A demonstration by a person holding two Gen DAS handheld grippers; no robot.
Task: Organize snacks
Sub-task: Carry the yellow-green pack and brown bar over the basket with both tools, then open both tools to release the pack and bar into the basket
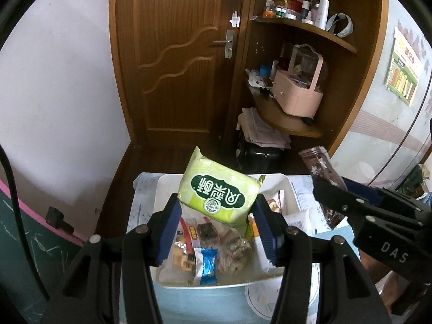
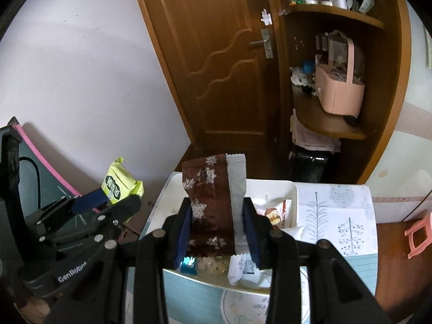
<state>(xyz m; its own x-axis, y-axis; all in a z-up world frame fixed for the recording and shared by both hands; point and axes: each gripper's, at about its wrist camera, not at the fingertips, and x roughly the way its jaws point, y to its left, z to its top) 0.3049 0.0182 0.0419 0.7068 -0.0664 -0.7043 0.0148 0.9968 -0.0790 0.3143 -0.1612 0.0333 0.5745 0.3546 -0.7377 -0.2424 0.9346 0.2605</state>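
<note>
Two grippers hold snacks above the white bin point(image 1: 293, 189): the left gripper point(image 1: 217, 205) clamps a green packet point(image 1: 218, 195) at frame centre; the right gripper point(image 2: 216, 216) clamps a brown snowflake packet point(image 2: 208, 205) at frame centre.

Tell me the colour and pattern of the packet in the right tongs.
Dark brown packet with white snowflakes and a silver strip down one side; the right wrist view shows it best.

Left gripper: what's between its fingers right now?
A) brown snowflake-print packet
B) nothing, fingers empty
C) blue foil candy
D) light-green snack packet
D: in the left wrist view the left gripper has its blue fingers pressed on both ends of the light-green snack packet, lifted above the white bin; the brown snowflake-print packet sits in the right gripper.
</note>
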